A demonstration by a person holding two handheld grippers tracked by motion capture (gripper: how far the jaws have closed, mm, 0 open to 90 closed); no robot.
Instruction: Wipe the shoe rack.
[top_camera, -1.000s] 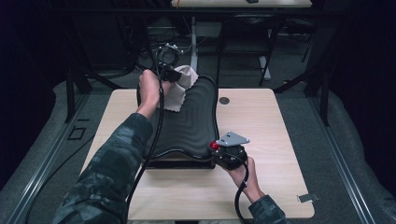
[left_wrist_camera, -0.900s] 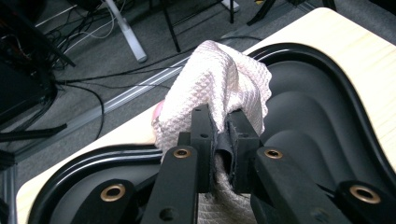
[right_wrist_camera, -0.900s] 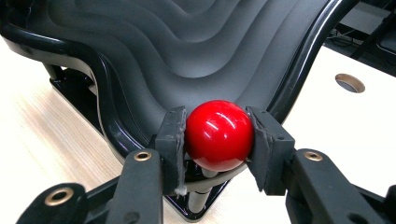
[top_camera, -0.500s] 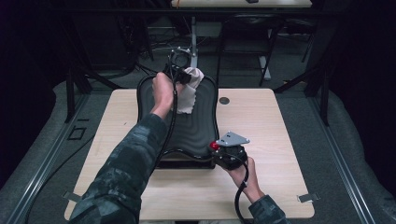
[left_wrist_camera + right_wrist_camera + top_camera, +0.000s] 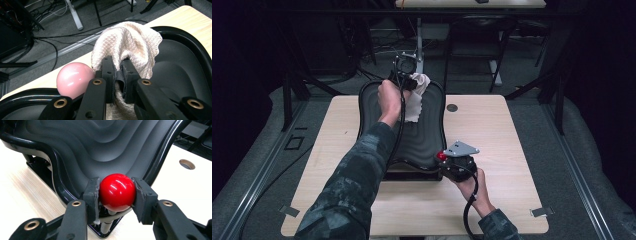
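High view puts the wooden table (image 5: 507, 150) across the middle of the frame, and on it, left of centre, lies the biggest thing being worked on: a black tray (image 5: 422, 140) with a wavy ribbed floor and a raised rim, sitting on a low base. Its far end reaches the table's back edge near the top centre of the frame; its near end sits just below the middle.

Next in size is the white cloth (image 5: 414, 97), bunched at the tray's far end. The left gripper (image 5: 404, 75) is clamped on it; in the left gripper view the jaws stand close together at bottom centre with a fold of the waffle-weave fabric pinched between them, the rest billowing up toward the top of the frame. Held bunched like this and pressed over the rim, the cloth seems meant for wiping the tray's far edge.

Smaller yet are two ball knobs. A pink ball (image 5: 72, 80) sits at lower left of the left gripper view, just beside the cloth at the tray's rim. A red ball (image 5: 117, 192) sits at the centre of the right gripper view, at the tray's near corner, on a short stem. The right gripper (image 5: 454, 162), lower right of centre in the high view, is closed on it, a pad touching each side. That grip most likely steadies the tray so that it does not slide while the other hand rubs.
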